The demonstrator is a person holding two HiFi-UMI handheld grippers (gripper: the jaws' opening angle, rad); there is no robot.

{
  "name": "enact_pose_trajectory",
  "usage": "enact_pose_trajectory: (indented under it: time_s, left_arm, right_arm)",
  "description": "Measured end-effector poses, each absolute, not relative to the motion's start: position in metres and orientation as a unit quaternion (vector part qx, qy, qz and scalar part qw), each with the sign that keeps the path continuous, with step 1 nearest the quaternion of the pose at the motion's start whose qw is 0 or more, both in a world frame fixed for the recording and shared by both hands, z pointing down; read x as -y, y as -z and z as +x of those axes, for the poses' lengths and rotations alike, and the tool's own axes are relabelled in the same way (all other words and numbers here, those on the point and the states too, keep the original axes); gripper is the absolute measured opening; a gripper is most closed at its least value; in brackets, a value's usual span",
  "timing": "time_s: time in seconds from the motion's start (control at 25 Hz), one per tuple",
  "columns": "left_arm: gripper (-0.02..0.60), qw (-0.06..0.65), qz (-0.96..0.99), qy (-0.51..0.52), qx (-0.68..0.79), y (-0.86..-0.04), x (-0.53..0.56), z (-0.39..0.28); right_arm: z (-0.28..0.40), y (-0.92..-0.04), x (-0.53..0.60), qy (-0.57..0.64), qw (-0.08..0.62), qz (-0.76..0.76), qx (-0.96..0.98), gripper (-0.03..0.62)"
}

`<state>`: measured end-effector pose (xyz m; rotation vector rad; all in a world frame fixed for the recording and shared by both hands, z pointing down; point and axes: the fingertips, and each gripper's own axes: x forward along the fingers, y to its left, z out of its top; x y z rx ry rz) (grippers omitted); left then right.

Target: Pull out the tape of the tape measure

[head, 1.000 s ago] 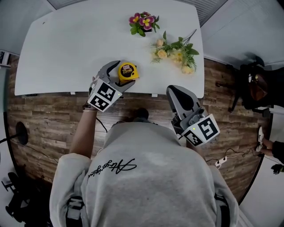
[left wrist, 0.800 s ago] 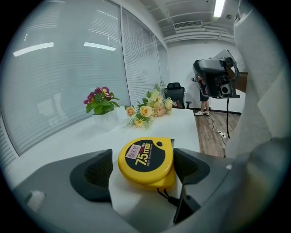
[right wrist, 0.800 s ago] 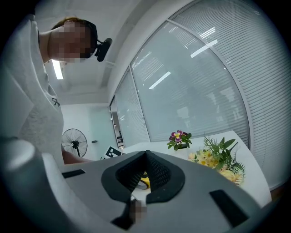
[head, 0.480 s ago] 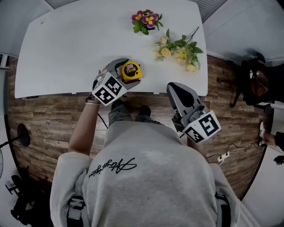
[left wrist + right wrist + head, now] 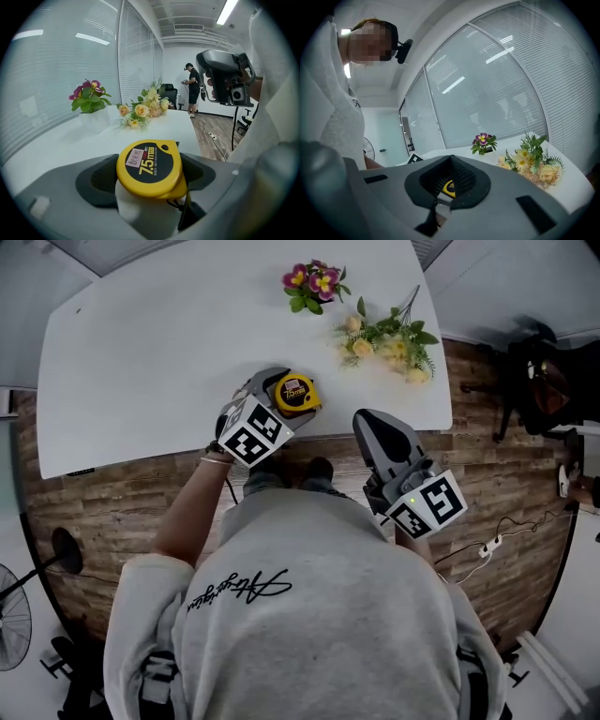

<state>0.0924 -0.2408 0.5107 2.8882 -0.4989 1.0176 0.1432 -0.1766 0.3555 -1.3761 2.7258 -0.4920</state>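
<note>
Starting nearest the body: right gripper (image 5: pixel 378 427) hangs off the worktop's (image 5: pixel 159 352) near edge, jaws pressed together, nothing in them. Left gripper (image 5: pixel 281 397) sits just over that near edge, towards its right half, jaws closed around the tape measure (image 5: pixel 149 165). Round yellow case, black face label reading 7.5m, thin black cord hanging underneath, no tape out yet. The hook end isn't clearly visible. Likely best: hold the case firmly on the left, open the right jaws, pinch the hook, pull straight away from the case so it doesn't twist. Purple flowers (image 5: pixel 314 282) and a yellow bouquet (image 5: pixel 394 338) lie near the far right corner.
</note>
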Motion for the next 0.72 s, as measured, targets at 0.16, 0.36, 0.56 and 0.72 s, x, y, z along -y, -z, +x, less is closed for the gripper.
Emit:
enact_pose_trajectory:
  time_s: [0.16,0.36,0.56,0.72]
  left_arm:
    - [0.382,0.020,0.933,-0.325,0.155,-0.510,0.239,0.091]
    - [0.383,0.031,0.945,-0.287,0.155,-0.499,0.240,0.089]
    - [0.382,0.024,0.947,-0.275,0.163,-0.487,0.245,0.081]
    - [0.382,0.013,0.948,-0.265,0.176,-0.465,0.252,0.072]
  right_arm:
    - [0.132,-0.354,0.178,0.158,0.028,-0.456,-0.875,0.000]
    - [0.128,-0.352,0.178,0.154,0.028,-0.473,-0.867,0.002]
    - [0.127,-0.354,0.176,0.153,0.021,-0.485,-0.861,0.000]
    - [0.119,-0.355,0.175,0.144,0.013,-0.484,-0.863,0.002]
